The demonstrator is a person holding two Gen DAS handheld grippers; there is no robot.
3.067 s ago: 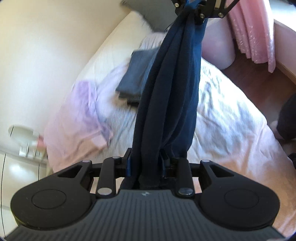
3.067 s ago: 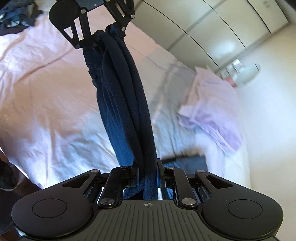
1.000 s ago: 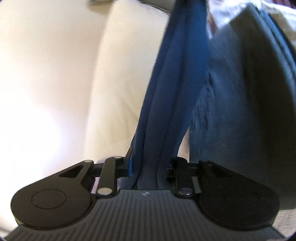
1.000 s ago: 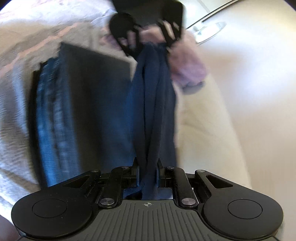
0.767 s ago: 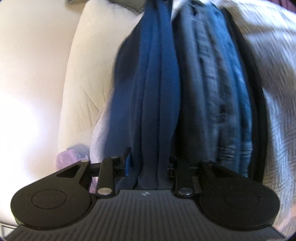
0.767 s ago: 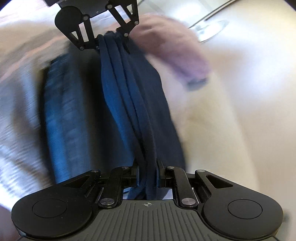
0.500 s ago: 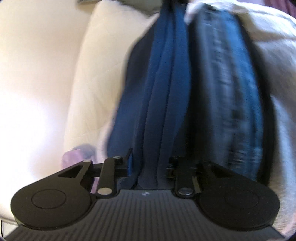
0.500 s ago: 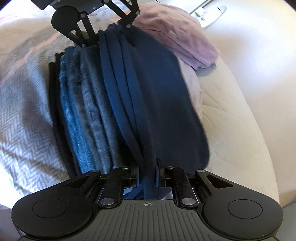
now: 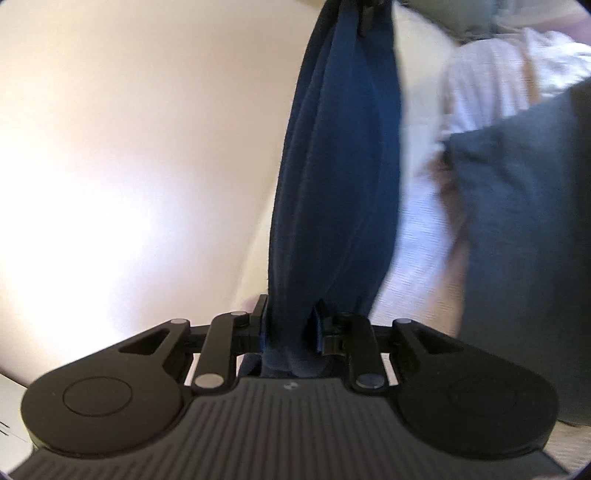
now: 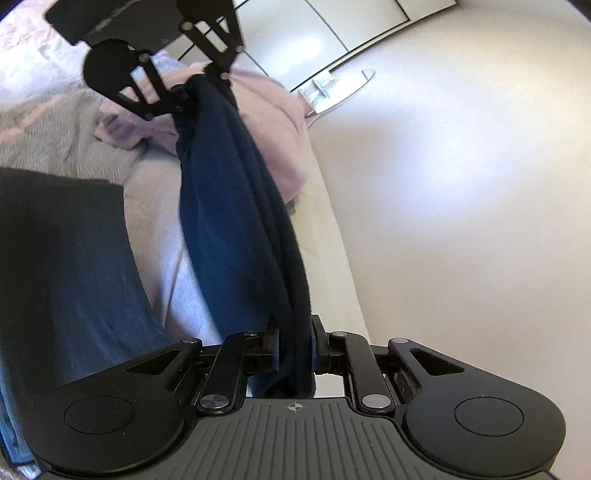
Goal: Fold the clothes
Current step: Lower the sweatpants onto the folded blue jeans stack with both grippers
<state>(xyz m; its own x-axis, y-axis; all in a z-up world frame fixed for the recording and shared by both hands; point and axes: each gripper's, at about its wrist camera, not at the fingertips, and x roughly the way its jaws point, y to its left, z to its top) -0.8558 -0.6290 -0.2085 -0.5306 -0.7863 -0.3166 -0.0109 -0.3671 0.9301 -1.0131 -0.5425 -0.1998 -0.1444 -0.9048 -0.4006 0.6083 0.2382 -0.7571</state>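
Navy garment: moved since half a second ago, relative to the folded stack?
Yes. The navy garment lay draped over the folded stack; now it hangs clear beside it, lifted, both ends gripped by the left gripper and right gripper.

Home bedroom: bed [image 10: 66,122] with grey herringbone cover, lilac clothing [image 10: 273,122] heaped at its edge, pale wardrobe doors [image 10: 332,26], cream wall [image 10: 461,166].

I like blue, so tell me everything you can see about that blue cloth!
The blue cloth is dark navy, soft-looking knit, bunched into long folds. It hangs stretched between the two grippers: the right gripper pinches one end, the left gripper the other, its jaws closing. It hangs above the bed, beside folded dark clothes.
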